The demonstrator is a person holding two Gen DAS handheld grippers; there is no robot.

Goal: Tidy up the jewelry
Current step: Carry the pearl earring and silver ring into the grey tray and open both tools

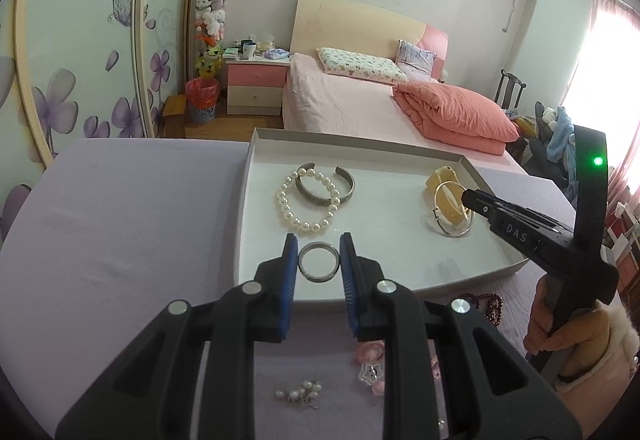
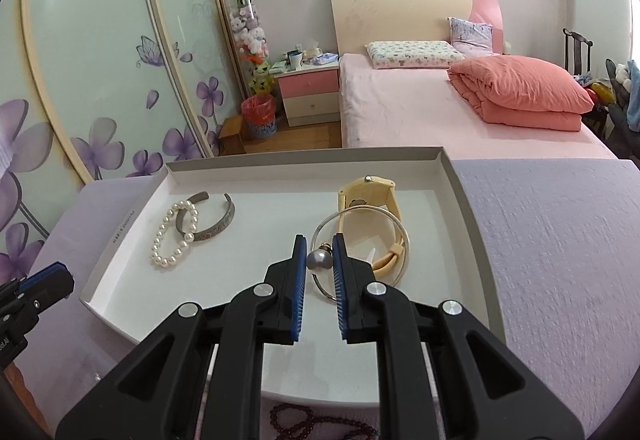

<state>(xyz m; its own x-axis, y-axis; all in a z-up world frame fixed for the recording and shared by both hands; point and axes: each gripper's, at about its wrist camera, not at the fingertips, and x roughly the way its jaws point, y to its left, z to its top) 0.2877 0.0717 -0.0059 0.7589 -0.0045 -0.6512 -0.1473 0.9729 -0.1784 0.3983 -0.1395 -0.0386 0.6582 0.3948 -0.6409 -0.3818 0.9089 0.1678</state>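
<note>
A shallow white tray (image 1: pixel 400 272) (image 2: pixel 132 292) lies on the lilac table. My left gripper (image 1: pixel 319 254) is shut on a silver ring bangle (image 1: pixel 319 263) over the tray's near edge. My right gripper (image 2: pixel 319 254) is shut on a grey pearl bead (image 2: pixel 319 260) of a thin silver hoop bangle (image 2: pixel 360 218), beside a cream watch (image 2: pixel 370 196) (image 1: pixel 444 186). A pearl bracelet (image 1: pixel 306 200) (image 2: pixel 174 236) overlaps a silver cuff (image 1: pixel 326 186) (image 2: pixel 208 220) at the tray's left. The right gripper also shows in the left wrist view (image 1: pixel 470 200).
On the table before the tray lie a small pearl cluster (image 1: pixel 300 394), pink charms (image 1: pixel 372 364) and dark red beads (image 1: pixel 490 306) (image 2: pixel 320 424). A bed (image 1: pixel 360 96) with a pink quilt stands behind the table, and a flowered wardrobe (image 1: pixel 80 60) is on the left.
</note>
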